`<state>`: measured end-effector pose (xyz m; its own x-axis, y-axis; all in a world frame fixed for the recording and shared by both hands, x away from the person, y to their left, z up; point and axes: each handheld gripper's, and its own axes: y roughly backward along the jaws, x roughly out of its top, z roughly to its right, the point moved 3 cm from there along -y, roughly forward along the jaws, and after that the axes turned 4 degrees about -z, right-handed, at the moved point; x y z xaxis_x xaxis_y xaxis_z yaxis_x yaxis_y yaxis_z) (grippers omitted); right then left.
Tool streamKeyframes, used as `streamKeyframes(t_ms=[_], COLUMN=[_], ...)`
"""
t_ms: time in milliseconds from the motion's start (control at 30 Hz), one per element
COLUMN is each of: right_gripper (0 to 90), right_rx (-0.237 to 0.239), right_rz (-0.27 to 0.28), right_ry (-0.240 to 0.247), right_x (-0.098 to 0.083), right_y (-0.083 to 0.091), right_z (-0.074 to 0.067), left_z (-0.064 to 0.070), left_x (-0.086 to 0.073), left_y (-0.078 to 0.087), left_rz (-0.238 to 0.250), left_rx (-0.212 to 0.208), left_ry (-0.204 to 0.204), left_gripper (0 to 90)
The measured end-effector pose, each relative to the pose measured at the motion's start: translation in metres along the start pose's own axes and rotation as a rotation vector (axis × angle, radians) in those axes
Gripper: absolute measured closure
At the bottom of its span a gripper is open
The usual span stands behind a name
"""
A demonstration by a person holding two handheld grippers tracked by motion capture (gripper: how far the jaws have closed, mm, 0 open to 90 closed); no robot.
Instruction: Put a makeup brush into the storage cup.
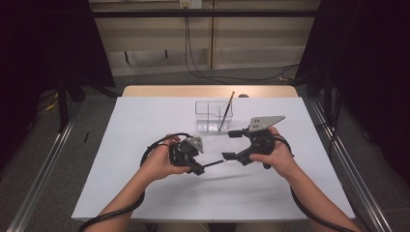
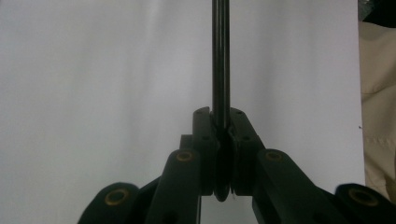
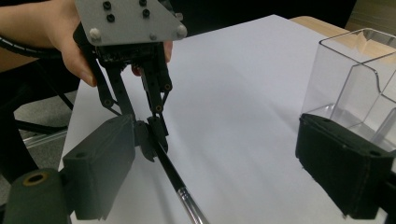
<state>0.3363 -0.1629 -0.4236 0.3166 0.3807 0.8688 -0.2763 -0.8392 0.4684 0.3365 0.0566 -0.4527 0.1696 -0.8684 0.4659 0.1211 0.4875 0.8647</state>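
Observation:
My left gripper is shut on one end of a thin black pen, which reaches right toward my right gripper. In the left gripper view the pen runs straight up from between the closed pads, with the left gripper clamped on it. In the right gripper view my right gripper stands wide open. The pen lies between its pads, touching neither, and the left gripper holds the pen's far end.
A clear plastic organizer stands behind the grippers with a thin pencil leaning in it; its wall is close to my right pad. A white sheet covers the table. Black cables trail from both grippers.

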Motion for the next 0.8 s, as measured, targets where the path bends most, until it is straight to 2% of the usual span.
streamKeyframes(t_ms=[133, 467, 800], right_gripper=[11.0, 11.0, 11.0], right_rx=[-0.005, -0.025, -0.028], right_rz=[0.004, 0.056, 0.066], right_ry=[0.007, 0.0, 0.003], right_x=[-0.002, -0.0017, -0.0001], right_y=[0.0011, 0.0083, 0.0079], right_z=[-0.0007, -0.0003, -0.0013], left_z=[0.0, -0.0001, 0.0006], left_x=[-0.0009, -0.0006, -0.0005], left_y=[0.0009, 0.0016, 0.0056], left_rz=[0.011, 0.02, 0.076], left_rx=[0.003, -0.01, -0.006], left_ry=[0.001, 0.001, 0.004], left_gripper=[83.8, 83.8, 83.8])
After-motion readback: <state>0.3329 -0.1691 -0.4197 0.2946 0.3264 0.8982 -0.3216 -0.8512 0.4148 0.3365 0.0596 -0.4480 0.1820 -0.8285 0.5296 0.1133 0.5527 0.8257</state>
